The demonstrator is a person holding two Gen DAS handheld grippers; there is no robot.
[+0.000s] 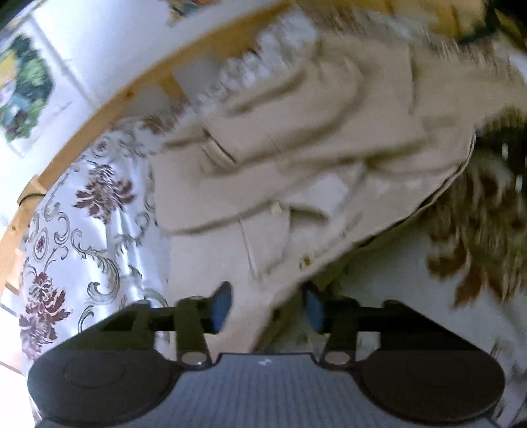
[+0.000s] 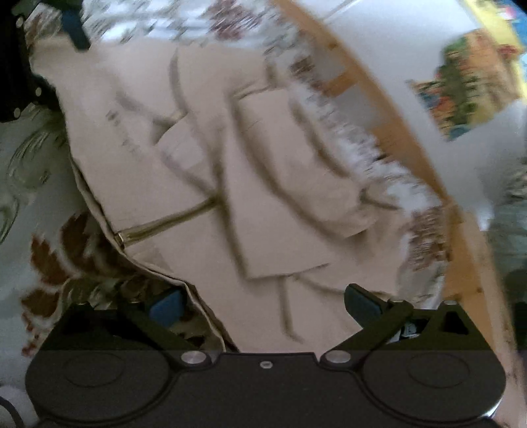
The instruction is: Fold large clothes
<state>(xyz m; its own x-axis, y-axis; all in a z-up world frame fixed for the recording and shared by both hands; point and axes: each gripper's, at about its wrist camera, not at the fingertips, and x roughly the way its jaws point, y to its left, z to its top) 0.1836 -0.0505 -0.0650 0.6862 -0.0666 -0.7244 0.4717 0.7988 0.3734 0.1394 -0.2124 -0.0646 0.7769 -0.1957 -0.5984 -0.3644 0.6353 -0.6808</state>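
Observation:
A large beige jacket with a zip and pockets lies rumpled on a flower-patterned bedspread. It also shows in the right wrist view, where its brass zip runs across it. My left gripper is open, its blue-padded fingers on either side of the jacket's near edge. My right gripper is open wide, its fingers on either side of the jacket's hem. The left gripper's blue finger shows at the top left of the right wrist view. Both views are blurred.
A wooden bed rail borders the bedspread, with a white wall and a colourful picture behind. In the right wrist view the rail runs diagonally, with a picture beyond. The bedspread has brown leaf prints.

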